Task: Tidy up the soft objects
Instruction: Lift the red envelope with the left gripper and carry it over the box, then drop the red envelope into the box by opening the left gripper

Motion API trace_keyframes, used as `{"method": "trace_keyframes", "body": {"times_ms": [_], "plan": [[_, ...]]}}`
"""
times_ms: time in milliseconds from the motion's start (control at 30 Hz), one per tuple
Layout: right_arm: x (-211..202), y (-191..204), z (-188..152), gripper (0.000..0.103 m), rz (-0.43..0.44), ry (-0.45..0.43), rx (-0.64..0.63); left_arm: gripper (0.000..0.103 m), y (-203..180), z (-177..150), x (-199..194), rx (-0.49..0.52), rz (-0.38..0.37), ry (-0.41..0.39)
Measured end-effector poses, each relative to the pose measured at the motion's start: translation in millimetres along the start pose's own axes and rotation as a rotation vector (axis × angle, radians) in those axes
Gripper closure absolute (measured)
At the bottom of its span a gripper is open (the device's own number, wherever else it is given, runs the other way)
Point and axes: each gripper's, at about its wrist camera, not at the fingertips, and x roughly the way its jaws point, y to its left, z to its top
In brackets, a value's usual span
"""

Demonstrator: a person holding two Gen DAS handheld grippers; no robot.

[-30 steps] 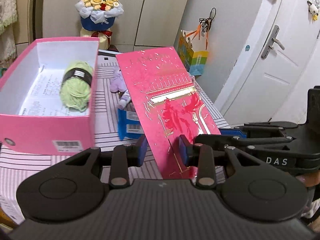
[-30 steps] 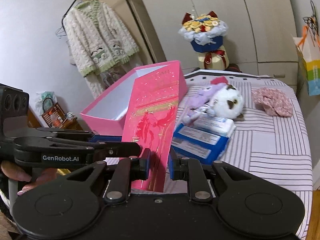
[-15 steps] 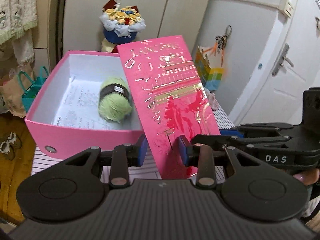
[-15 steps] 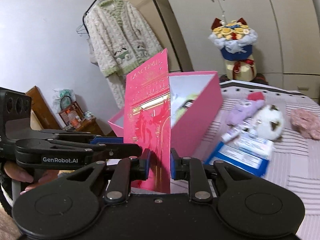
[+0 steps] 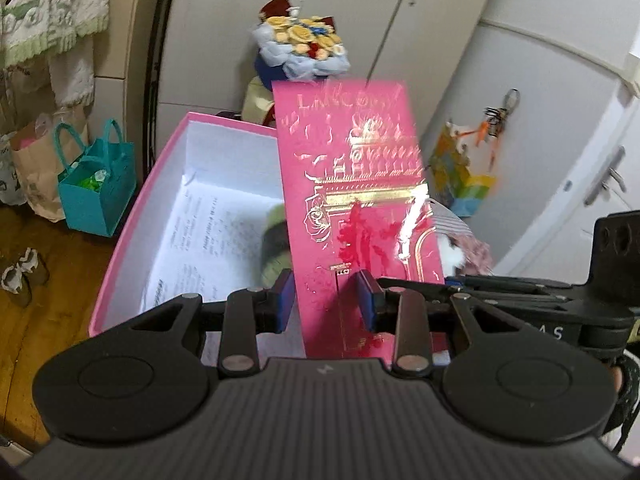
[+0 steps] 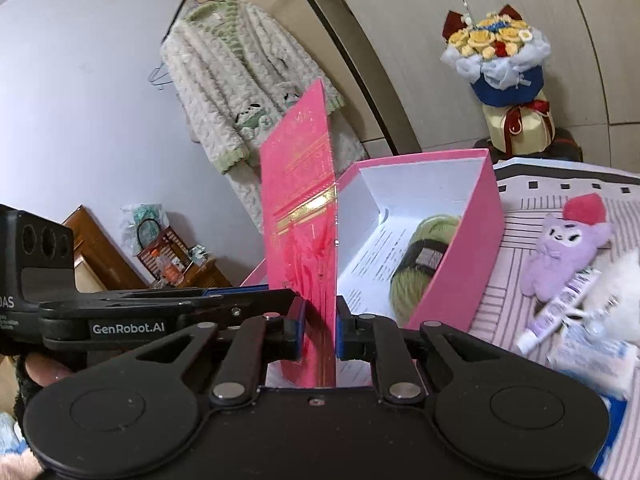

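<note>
While gripped, pink lid (image 5: 360, 200) upright, lengthwise up

A striped tablecloth (image 6: 532, 216) carries the open pink box (image 6: 464, 264), a purple plush (image 6: 560, 256) and a tube (image 6: 560, 312)

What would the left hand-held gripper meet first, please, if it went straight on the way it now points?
Apart from the pink lid already between its fingers, the left hand-held gripper would probably first meet the open pink box, likely near the green yarn. Depth is unclear.
</note>
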Motion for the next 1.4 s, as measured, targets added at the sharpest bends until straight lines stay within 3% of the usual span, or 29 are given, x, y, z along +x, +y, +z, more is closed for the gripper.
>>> {"method": "trace_keyframes", "body": {"times_ms": [167, 233, 300, 600, 733, 767, 833, 900, 1000, 1100, 1400], "plan": [[36, -16, 13, 0.085, 0.019, 0.013, 0.043, 0.071, 31, 19, 39, -0.079, 0.007, 0.043], [51, -21, 18, 0.087, 0.017, 0.032, 0.055, 0.079, 44, 24, 55, -0.117, -0.008, 0.074], [66, -25, 23, 0.09, 0.01, 0.053, 0.063, 0.08, 54, 27, 68, -0.149, 0.003, 0.095], [91, -28, 38, 0.091, -0.059, 0.069, 0.041, 0.08, 66, 33, 94, -0.137, 0.033, 0.118], [94, -21, 35, 0.09, -0.125, 0.067, -0.038, 0.08, 67, 33, 98, -0.127, 0.047, 0.125], [92, -18, 34, 0.086, -0.145, 0.062, -0.063, 0.079, 67, 32, 97, -0.125, 0.055, 0.124], [82, -11, 31, 0.076, -0.153, 0.049, -0.1, 0.075, 65, 30, 92, -0.114, 0.07, 0.11], [68, -7, 29, 0.056, -0.156, 0.04, -0.116, 0.071, 61, 28, 83, -0.086, 0.085, 0.093], [44, -4, 26, 0.055, -0.173, 0.016, -0.148, 0.062, 50, 26, 63, -0.032, 0.104, 0.06], [14, -3, 22, 0.055, -0.178, -0.011, -0.175, 0.06, 36, 23, 42, 0.028, 0.115, 0.034], [-80, 7, 8, 0.048, -0.245, -0.093, -0.274, 0.051, -19, 7, -27, 0.183, 0.067, -0.047]]}}
